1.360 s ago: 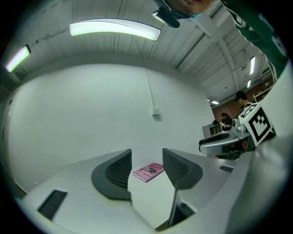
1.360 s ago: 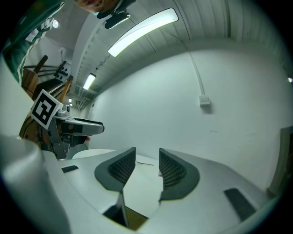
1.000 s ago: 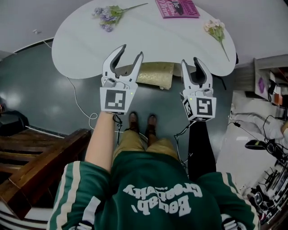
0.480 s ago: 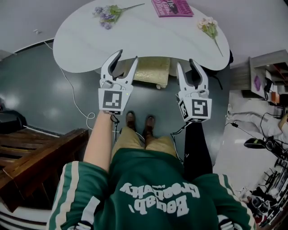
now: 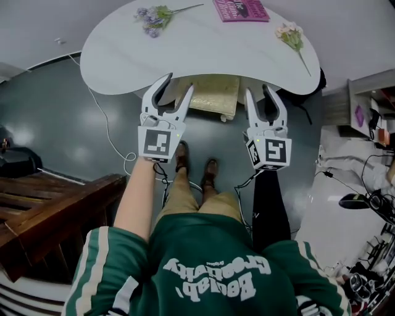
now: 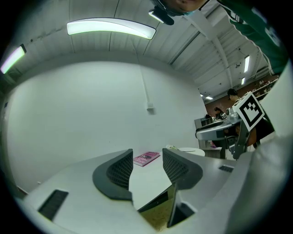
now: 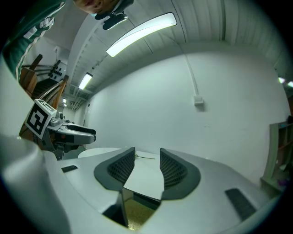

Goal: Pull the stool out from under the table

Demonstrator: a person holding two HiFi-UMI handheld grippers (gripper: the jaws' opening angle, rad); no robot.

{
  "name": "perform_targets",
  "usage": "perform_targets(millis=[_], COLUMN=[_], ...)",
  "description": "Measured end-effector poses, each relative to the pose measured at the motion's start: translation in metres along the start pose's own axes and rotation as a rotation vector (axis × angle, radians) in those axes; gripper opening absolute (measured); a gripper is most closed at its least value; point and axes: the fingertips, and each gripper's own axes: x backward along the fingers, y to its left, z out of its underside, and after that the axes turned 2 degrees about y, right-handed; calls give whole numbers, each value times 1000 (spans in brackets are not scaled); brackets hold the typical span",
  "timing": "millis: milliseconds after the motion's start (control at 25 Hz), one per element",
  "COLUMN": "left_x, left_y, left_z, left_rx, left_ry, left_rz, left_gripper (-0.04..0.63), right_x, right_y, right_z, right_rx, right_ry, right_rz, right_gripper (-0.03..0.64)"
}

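Note:
The stool (image 5: 213, 95) has a gold-coloured top and stands half under the near edge of the white table (image 5: 123, 55). In the head view my left gripper (image 5: 179, 83) is held level at the stool's left side, jaws apart with nothing between them. My right gripper (image 5: 259, 91) hangs at the stool's right side, also open and empty. Neither touches the stool. The left gripper view looks between its fingers (image 6: 121, 169) over the table edge (image 6: 146, 180), with the stool (image 6: 158, 218) below. In the right gripper view the stool (image 7: 137, 215) sits under the table (image 7: 144, 180).
On the table lie a pink book (image 5: 241, 10), purple flowers (image 5: 154, 15) and pink flowers (image 5: 291, 36). A white cable (image 5: 111, 139) trails on the dark floor. Dark wooden furniture (image 5: 49, 210) stands at the left, shelves and gear (image 5: 364, 111) at the right. The person's feet (image 5: 196, 166) are just short of the stool.
The person has taken a step toward the table, left foot now ahead. Both grippers have been carried along toward the stool. Their jaws look the same.

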Motion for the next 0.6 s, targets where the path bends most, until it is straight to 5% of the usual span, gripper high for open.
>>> perform_targets(millis=[280,600], left_x=[-12,-7], left_y=[14,31], left_z=[41,131], left_rx=[26,49], left_ry=[4,50], left_rz=[74,124], left_gripper=[215,213], right_x=[-17,-45], right_y=[19,48], right_z=[38,100], right_rx=[21,32], right_ry=[82,111], right_rz=[38,50], right_gripper=[189,210])
